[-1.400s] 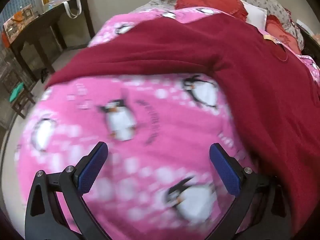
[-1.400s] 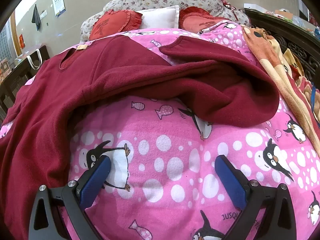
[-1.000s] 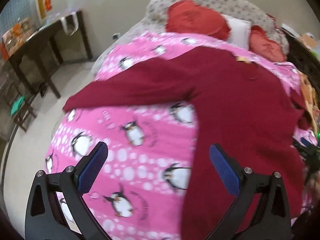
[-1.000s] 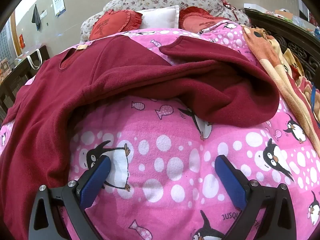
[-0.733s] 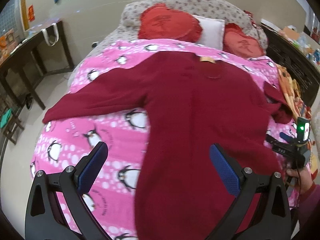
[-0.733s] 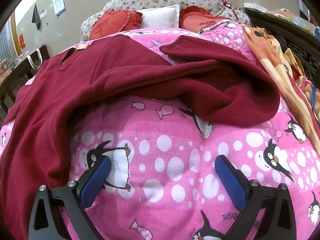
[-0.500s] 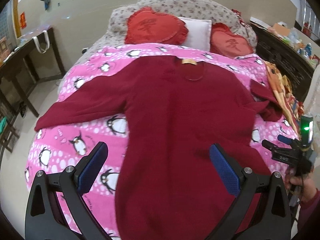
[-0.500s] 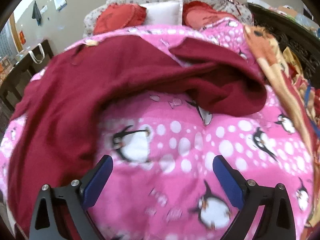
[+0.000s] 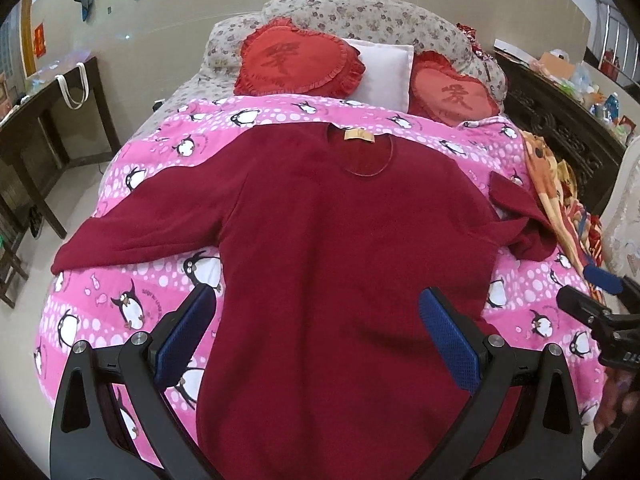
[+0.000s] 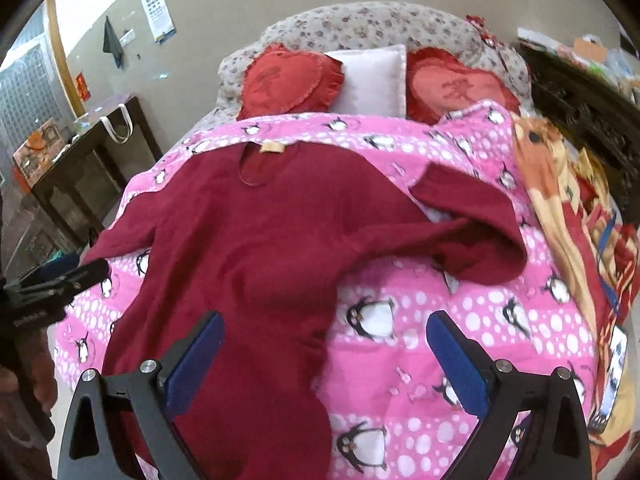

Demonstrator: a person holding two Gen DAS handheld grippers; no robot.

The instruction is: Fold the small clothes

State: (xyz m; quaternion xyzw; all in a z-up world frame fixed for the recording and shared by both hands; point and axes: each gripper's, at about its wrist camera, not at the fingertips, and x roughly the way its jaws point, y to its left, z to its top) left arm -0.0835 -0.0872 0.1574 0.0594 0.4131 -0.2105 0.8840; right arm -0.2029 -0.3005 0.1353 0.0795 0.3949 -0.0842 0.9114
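Two grippers hang over the bed, each with its blue-padded jaws spread wide and nothing between them. The left gripper (image 9: 316,334) is poised above the lower body of the dark red sweater (image 9: 344,240), which lies flat, neckline toward the pillows, on the pink penguin-print blanket (image 9: 100,300). Its one sleeve stretches straight out to the left; the other is folded back on itself near the orange patterned blanket (image 9: 548,168). The right gripper (image 10: 324,354) sits over the sweater's right edge and bare blanket. Two red heart cushions (image 9: 296,60) flank a white pillow (image 9: 384,68).
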